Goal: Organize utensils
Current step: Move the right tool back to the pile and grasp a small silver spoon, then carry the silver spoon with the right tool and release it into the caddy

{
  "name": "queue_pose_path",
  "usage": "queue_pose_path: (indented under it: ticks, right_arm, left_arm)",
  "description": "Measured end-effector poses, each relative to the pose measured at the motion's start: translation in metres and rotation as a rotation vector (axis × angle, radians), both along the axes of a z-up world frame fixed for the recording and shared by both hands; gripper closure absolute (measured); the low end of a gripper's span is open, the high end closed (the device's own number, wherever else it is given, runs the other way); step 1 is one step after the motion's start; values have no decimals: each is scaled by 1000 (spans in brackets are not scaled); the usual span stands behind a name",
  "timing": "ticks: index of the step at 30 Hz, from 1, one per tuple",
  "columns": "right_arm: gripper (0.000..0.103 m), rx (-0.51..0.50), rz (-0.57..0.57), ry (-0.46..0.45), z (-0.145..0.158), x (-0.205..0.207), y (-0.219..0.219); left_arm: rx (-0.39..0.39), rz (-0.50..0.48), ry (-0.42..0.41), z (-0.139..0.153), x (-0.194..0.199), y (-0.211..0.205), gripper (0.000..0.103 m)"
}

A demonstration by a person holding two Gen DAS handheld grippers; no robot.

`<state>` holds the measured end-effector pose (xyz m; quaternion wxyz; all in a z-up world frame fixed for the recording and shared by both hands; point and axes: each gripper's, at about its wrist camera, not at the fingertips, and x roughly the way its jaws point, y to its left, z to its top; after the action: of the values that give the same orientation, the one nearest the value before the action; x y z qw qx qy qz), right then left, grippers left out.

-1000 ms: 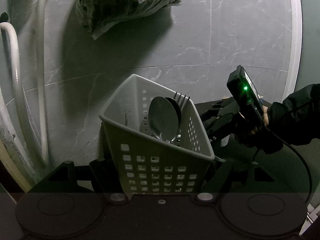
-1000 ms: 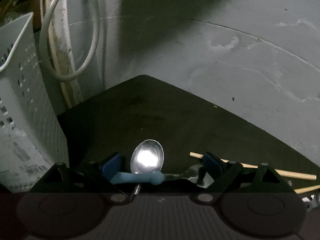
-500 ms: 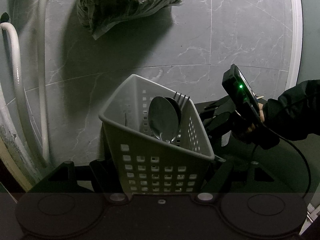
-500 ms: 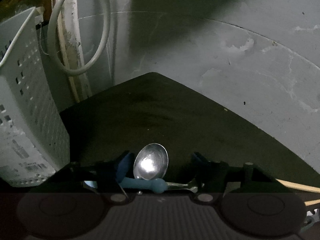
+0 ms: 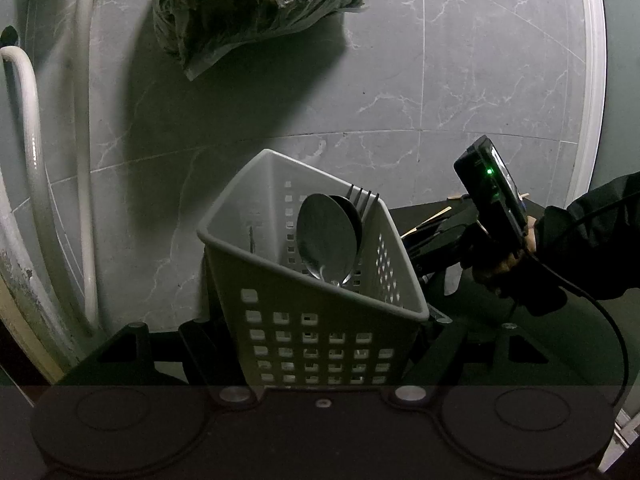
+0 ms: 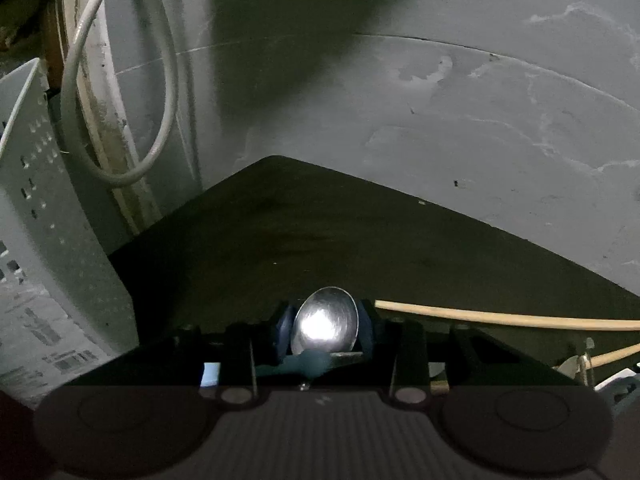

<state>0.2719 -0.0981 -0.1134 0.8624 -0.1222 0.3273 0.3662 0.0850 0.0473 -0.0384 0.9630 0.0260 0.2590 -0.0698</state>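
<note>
A white perforated utensil basket (image 5: 312, 344) sits between the fingers of my left gripper (image 5: 320, 320), which is shut on its two sides. Two metal spoons (image 5: 326, 236) and a fork (image 5: 366, 200) stand inside it. In the right wrist view, a shiny metal spoon (image 6: 324, 320) lies on the black table (image 6: 320, 232). My right gripper (image 6: 325, 330) is closing, its blue pads (image 6: 286, 332) against both edges of the spoon's bowl. A light-blue handle (image 6: 308, 362) lies across just behind the bowl. The basket (image 6: 48, 240) stands to the left.
Wooden chopsticks (image 6: 500, 318) lie on the table right of the spoon. White hoses (image 5: 84, 160) hang at the left, and a crumpled plastic bag (image 5: 248, 4) lies on the grey marble tiles beyond. A person's dark-sleeved hand (image 5: 516, 264) holds the right gripper.
The right gripper's jaws have drawn in from wide apart to the sides of the spoon's bowl. The left gripper and the basket have not moved.
</note>
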Motion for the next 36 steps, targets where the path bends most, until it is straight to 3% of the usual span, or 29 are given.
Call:
queue_pose_path:
  ticks: [14, 36]
  right_arm:
    - [66, 20, -96, 1, 5, 8, -4]
    - [67, 246, -196, -225, 71, -14, -32]
  left_arm:
    - [0, -1, -1, 0, 0, 0, 27]
    - [-1, 2, -2, 0, 2, -1, 27]
